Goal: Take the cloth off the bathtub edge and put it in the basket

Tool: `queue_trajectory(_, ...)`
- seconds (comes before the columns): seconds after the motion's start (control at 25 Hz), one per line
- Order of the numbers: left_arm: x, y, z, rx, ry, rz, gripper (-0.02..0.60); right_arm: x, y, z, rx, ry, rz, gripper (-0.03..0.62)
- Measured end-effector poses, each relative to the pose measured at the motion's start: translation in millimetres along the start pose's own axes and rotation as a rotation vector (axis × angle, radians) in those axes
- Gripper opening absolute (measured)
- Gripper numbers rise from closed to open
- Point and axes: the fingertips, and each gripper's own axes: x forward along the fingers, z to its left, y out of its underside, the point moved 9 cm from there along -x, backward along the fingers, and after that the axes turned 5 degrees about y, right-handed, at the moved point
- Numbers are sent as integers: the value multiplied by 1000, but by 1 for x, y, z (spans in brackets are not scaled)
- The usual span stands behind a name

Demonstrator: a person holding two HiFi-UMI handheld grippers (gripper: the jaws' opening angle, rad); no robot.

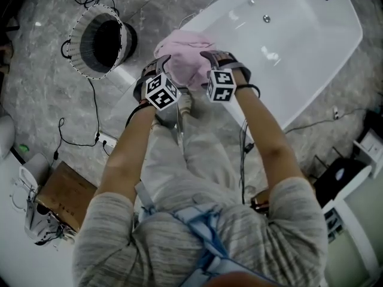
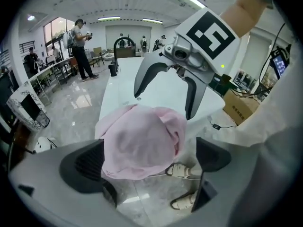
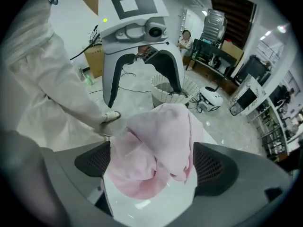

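- The pink cloth point(image 1: 184, 55) lies bunched in a heap on the rim of the white tub point(image 1: 299, 46), at the end nearest the person.
- Part of the cloth drapes over the rim's outer side; the rest sits on the rim's top.
- The left claw point(image 1: 157, 67) points down at the cloth from one side, jaws wide apart. In the left gripper view the cloth point(image 2: 139, 143) sits between its pads, unclamped.
- The right claw point(image 1: 218, 57) faces it from the other side, jaws also spread wide. In the right gripper view the cloth point(image 3: 156, 150) fills the gap between its pads, not pinched.
- Each claw shows in the other's view, across the heap.
- The basket point(image 1: 99, 40) stands upright on the grey floor point(image 1: 42, 88), left of the tub and apart from it.
- The person's shoes point(image 2: 182, 170) are on the floor just below the cloth.
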Motion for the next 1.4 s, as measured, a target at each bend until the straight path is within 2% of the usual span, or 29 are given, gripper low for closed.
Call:
queue_trajectory(0.28,40,11,15,23,-54,117,595,45,0,-4,-81,-17,84,513)
queue_trajectory(0.48,56,8,21,39,-59,140,595,61,0,-8,-97,-53,112,512)
queue_trajectory(0.76,70,8,30,-8,-23,158,595,73,-6,-17,-117,-175,122,512)
queue_trajectory(0.96,72,9,27,-4,-21,165,595,81,-13,-15,-79,-254,126,511)
queue_trajectory(1.16,76,12,15,-9,-24,160,594,86,-15,-5,-26,-214,109,508)
queue_trajectory(1.4,78,19,1,-67,24,134,543,75,-12,3,52,-128,94,368)
